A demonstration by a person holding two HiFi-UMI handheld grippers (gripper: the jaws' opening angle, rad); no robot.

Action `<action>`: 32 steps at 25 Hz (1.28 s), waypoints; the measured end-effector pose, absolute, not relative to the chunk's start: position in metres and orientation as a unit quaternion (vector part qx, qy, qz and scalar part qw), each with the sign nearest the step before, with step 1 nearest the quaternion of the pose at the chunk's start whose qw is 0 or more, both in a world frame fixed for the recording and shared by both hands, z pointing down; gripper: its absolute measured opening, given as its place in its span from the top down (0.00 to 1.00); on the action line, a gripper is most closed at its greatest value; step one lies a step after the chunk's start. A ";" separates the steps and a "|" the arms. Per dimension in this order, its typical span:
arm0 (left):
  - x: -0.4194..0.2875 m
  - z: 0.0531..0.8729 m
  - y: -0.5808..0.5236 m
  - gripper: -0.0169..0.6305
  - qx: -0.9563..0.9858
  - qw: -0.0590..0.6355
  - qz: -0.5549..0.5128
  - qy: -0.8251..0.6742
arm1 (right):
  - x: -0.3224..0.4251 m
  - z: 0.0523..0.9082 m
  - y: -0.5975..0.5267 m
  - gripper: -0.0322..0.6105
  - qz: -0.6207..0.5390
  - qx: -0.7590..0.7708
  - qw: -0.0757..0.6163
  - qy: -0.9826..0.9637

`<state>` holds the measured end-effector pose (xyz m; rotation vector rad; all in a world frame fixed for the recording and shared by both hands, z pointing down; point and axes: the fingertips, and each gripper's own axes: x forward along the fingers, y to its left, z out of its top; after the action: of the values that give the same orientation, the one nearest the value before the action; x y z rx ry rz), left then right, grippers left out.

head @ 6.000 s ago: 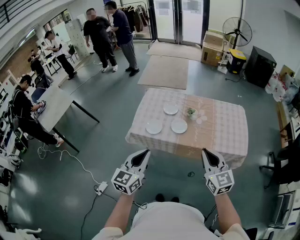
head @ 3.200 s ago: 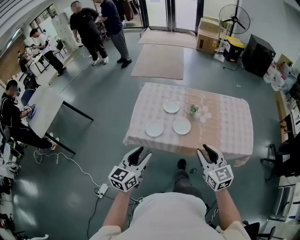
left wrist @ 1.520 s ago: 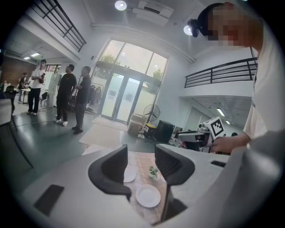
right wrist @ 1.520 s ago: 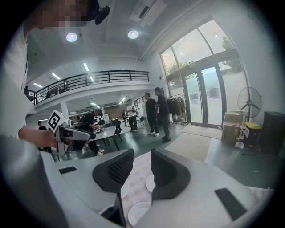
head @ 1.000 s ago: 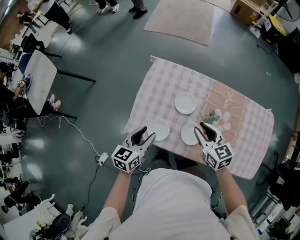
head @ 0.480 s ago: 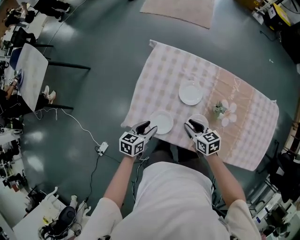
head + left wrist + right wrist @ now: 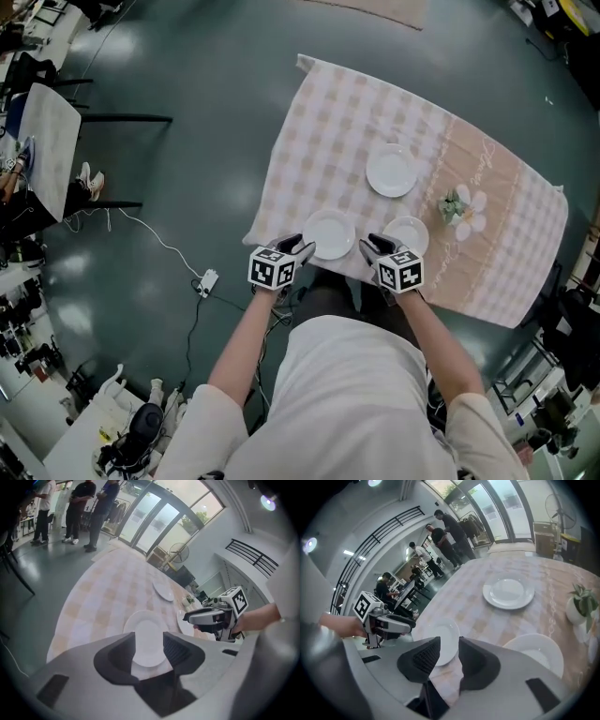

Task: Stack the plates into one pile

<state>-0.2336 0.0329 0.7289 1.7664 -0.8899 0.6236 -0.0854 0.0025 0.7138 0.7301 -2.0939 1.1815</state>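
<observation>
Three white plates lie apart on the checked tablecloth (image 7: 319,141) at frame centre: the left plate (image 7: 329,234), the right plate (image 7: 409,234) and, above them, the far plate (image 7: 391,170). The left gripper (image 7: 298,247) and right gripper (image 7: 368,247) sit at the cloth's lower edge, jaws parted, holding nothing.

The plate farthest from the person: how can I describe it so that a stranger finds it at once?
Find the table with the checked cloth. Of its three white plates, the left near plate and the right near plate lie side by side at the near edge. The far plate lies alone, deeper on the cloth.
</observation>
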 end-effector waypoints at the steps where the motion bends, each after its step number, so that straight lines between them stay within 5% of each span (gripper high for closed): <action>1: -0.234 0.736 0.033 0.68 0.729 0.515 0.261 -0.369 | -0.088 0.720 0.005 0.73 0.450 0.276 0.314 -0.789; 32: -0.242 0.796 0.035 0.72 0.680 0.569 0.286 -0.362 | -0.111 0.787 0.008 0.79 0.538 0.300 0.307 -0.726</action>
<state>-0.2417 0.0348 0.7959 1.5969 -0.8497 0.6725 -0.1107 0.0077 0.7866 0.7928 -1.9203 1.4224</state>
